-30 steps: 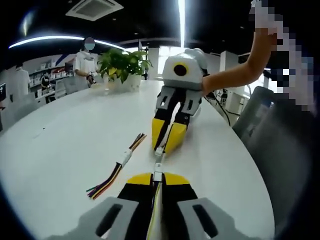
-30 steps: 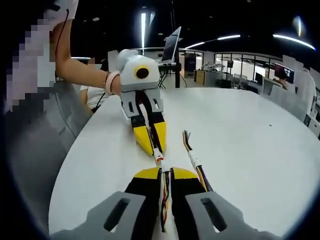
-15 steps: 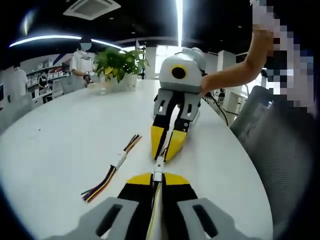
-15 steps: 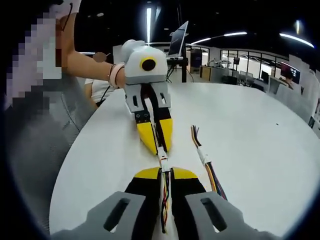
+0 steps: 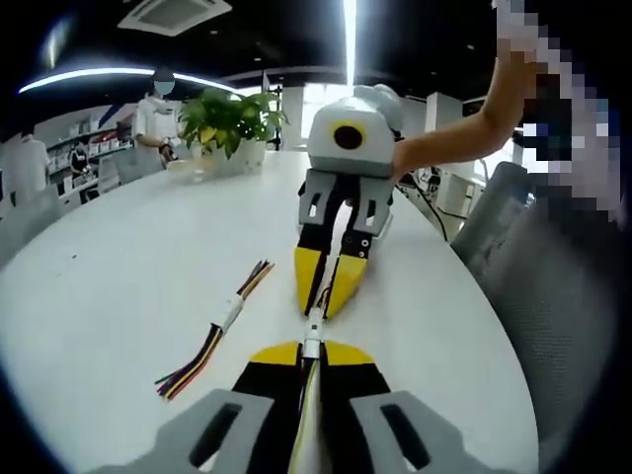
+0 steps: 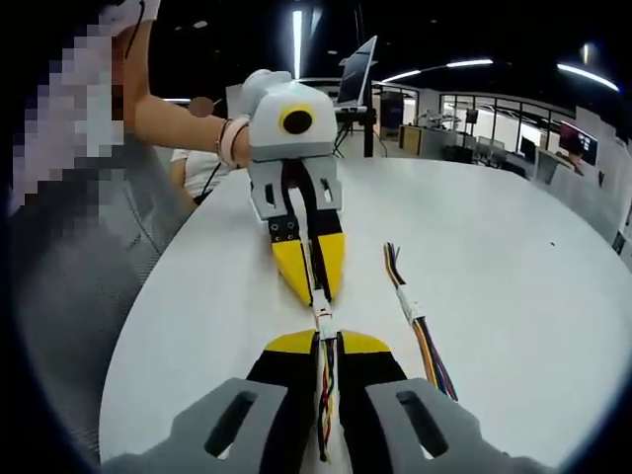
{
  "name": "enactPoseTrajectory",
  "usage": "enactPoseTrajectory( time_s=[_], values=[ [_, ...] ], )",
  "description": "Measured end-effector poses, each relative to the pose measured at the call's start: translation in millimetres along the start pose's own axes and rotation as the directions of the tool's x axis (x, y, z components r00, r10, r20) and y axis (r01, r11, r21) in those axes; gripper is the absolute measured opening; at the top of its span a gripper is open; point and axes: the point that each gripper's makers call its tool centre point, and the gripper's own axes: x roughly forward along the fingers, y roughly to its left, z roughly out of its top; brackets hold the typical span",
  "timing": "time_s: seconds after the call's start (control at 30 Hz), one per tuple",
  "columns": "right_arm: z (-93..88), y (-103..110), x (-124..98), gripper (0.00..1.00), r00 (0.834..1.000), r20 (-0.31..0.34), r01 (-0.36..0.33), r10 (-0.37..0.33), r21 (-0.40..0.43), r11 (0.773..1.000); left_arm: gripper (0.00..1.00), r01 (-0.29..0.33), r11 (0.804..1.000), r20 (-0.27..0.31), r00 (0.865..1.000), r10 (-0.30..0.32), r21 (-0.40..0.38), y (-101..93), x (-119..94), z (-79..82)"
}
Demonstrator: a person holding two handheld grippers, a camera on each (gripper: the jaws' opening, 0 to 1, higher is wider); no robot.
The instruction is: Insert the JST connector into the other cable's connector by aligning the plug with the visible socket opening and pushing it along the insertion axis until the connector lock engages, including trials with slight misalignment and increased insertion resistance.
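Observation:
My left gripper (image 5: 311, 348) is shut on a multicoloured cable that ends in a white JST connector (image 5: 312, 329) sticking out past its yellow tips. Facing it, my right gripper (image 5: 324, 302) is shut on the other cable. In the right gripper view, the white connectors (image 6: 321, 317) sit end to end in the short gap between my right gripper (image 6: 327, 339) and my left gripper (image 6: 314, 294). They look in line and touching; I cannot tell whether the lock is engaged. Both grippers hover just above the white table (image 5: 118, 257).
A spare cable with a white connector (image 5: 212, 336) lies on the table left of the left gripper, also seen as the spare cable (image 6: 415, 321). A potted plant (image 5: 229, 120) stands at the far end. A grey chair (image 5: 553, 296) stands by the table's edge. A person (image 5: 158, 109) stands behind the plant.
The two grippers have come closer together along the cable line, and the gap holding the connectors has narrowed. Both stay shut on their cables.

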Motion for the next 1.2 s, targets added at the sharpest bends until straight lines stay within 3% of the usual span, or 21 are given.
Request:
enactPoseTrajectory(
  time_s=[0.2,0.43,1.2],
  values=[
    [1.5,0.9,-0.7,0.04,1.0,0.0,-0.006,0.006,0.001,1.0,0.0,0.006,1.0,0.005,1.0,-0.006,-0.003,-2.4,-0.9,2.8],
    [-1.6,5.4,2.6,0.04,1.0,-0.022,-0.019,0.019,-0.005,1.0,0.0,0.021,0.999,-0.037,0.999,-0.02,0.028,-7.2,0.0,-1.4],
    [-2.9,5.3,-0.2,0.04,0.999,-0.032,-0.017,0.017,0.003,1.0,0.0,0.029,0.997,-0.028,0.999,-0.026,0.077,-6.9,-0.9,5.9]
  ],
)
